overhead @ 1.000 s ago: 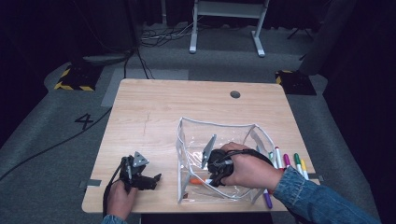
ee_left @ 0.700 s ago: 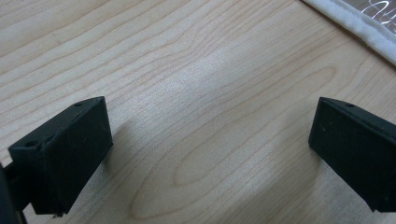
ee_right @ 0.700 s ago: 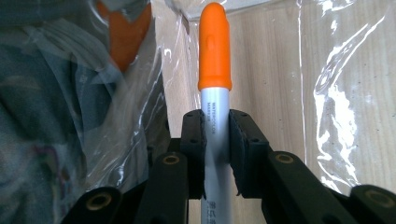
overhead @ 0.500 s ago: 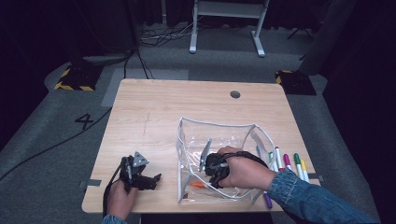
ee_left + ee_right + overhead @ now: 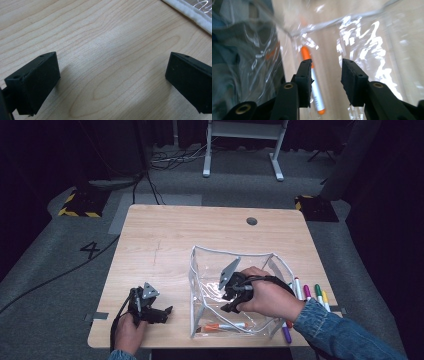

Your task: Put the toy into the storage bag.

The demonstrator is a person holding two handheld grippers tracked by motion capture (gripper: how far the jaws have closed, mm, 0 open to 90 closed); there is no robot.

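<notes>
The wooden table (image 5: 170,245) carries everything here, and the clear pouch (image 5: 210,270) with its white edging serves as the landmark: it stands open on the near right part of the tabletop, and its white hem also crosses the upper right corner of the left gripper view (image 5: 192,12). On the grey floor to the left of the table, well away from the pouch, a large "4" (image 5: 91,250) is marked; no other writing can be read. The right gripper (image 5: 231,295) is inside the pouch, reached in from its right side by a hand with a denim sleeve; its jaws have just been opening and now stand apart with nothing between them, seen in the right gripper view (image 5: 325,75). The left gripper (image 5: 160,312) rests on the table to the left of the pouch, its jaws spread wide over bare wood (image 5: 112,70). An orange-and-white marker (image 5: 222,326) lies flat on the bottom of the pouch along its near edge; in the right gripper view (image 5: 313,85) it runs below and behind the left jaw, partly covered by it, and any print on its barrel is too blurred to read. A row of markers (image 5: 310,292) lies just outside the pouch to its right, their lower ends hidden under the sleeve. Glare on the plastic blurs much of the pouch's inside.
</notes>
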